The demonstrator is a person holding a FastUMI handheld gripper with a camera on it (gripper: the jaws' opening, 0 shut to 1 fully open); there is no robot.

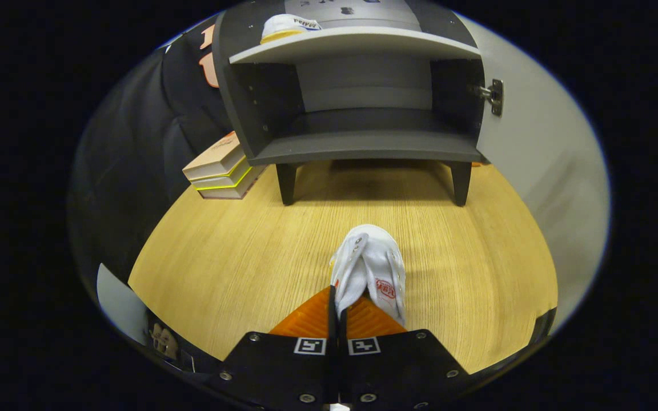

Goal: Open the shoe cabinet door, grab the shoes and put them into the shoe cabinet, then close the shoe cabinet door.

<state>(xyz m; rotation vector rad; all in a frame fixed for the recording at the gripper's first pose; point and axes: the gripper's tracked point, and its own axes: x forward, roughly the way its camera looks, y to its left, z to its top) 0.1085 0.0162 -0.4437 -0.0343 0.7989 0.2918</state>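
The gripper is clamped on a white shoe, its two fingers pressed nearly together with a fold of the shoe's fabric pinched between them. The shoe's long axis runs straight ahead along the fingers, and its rounded toe points away toward the shoe cabinet — the heel end is hidden at the fingers. Whether the shoe rests on the wooden surface or hangs just over it cannot be told. Between toe and cabinet lies a broad stretch of bare wood. The cabinet stands on short dark legs, its door swung open to the right on a metal hinge, and the lower compartment gapes wide. On the upper shelf sits another white shoe. A stack of books lies beside the cabinet's left leg — well apart from the held shoe.
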